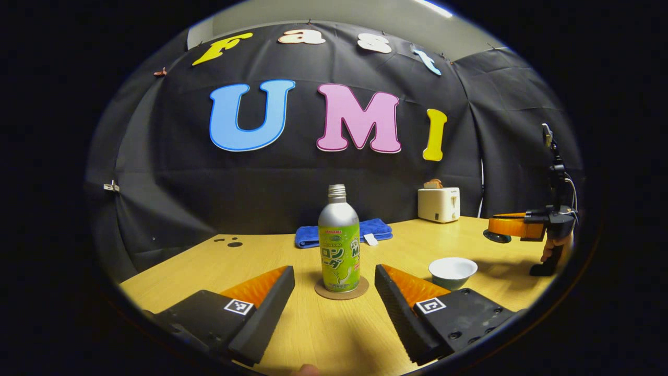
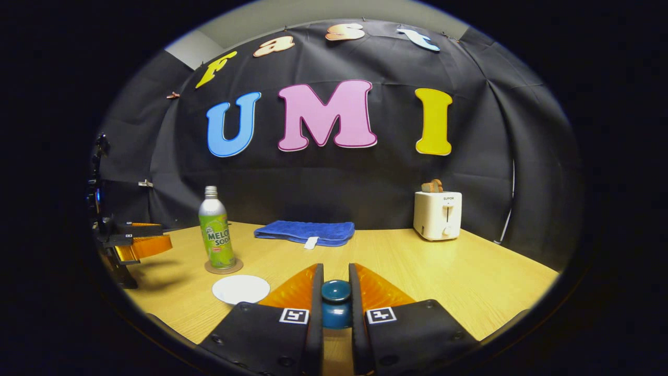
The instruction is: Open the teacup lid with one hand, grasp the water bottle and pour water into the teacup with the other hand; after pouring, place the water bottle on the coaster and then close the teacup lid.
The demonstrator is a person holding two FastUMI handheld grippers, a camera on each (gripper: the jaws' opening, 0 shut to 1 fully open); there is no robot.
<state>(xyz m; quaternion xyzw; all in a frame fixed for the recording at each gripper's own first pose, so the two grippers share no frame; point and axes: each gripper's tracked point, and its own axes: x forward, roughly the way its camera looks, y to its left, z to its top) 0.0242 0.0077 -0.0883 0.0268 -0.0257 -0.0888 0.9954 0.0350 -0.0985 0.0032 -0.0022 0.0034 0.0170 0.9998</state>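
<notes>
The right claw (image 2: 335, 292) pinched the teacup lid (image 2: 335, 300) at lower centre of the right gripper view. The left claw (image 1: 334, 292), spread wide, faced the upright water bottle (image 1: 339, 245) on its coaster (image 1: 342, 289), centred just ahead between its fingers; the open teacup (image 1: 452, 271) sat lower right.

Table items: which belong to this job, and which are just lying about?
Job: bottle on coaster; open teacup; lid held in right claw; left claw, open.
Lying about: blue cloth; toaster.
</notes>
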